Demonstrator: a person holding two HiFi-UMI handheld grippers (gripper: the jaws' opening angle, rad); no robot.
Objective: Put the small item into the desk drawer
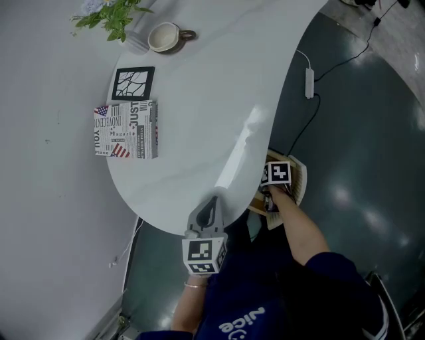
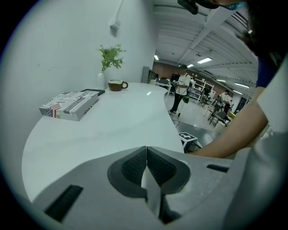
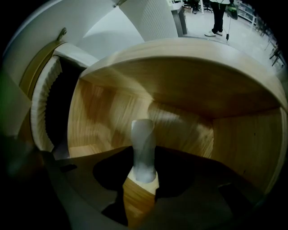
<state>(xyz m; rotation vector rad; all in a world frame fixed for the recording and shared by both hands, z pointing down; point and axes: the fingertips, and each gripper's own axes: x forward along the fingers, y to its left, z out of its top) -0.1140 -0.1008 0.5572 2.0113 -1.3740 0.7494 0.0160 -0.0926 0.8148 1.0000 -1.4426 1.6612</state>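
a small pale item (image 3: 143, 139) is seen pinched between the jaws of the right gripper (image 3: 144, 173), which is pointed steeply down into the open wooden drawer (image 3: 180, 90). the item is held upright, with its rounded top standing clear of the pads and the drawer's light wood walls seen all round it. whether it touches the drawer's floor cannot be told. in the head view the drawer is shown open under the edge of the white desk (image 1: 219, 106). the right gripper's marker cube (image 1: 277, 174) is seen above it, and a person's arm (image 1: 299, 226) is stretched down to it.

the left gripper (image 2: 146, 150) is held over the near edge of the desk, its jaws pressed together with nothing between them. further along the desktop a box (image 1: 126, 129) printed like a newspaper is laid flat, with a black-framed square (image 1: 134, 83) bearing a branch pattern just beyond it. a cup (image 1: 163, 36) with a handle is set near the far end, beside a vase of green leaves (image 1: 113, 16). on the dark floor a white cable (image 1: 309, 83) with an adapter is seen past the desk's curved edge. in the left gripper view, people (image 2: 183, 87) and chairs (image 2: 219, 117) are made out far off in a lit hall.
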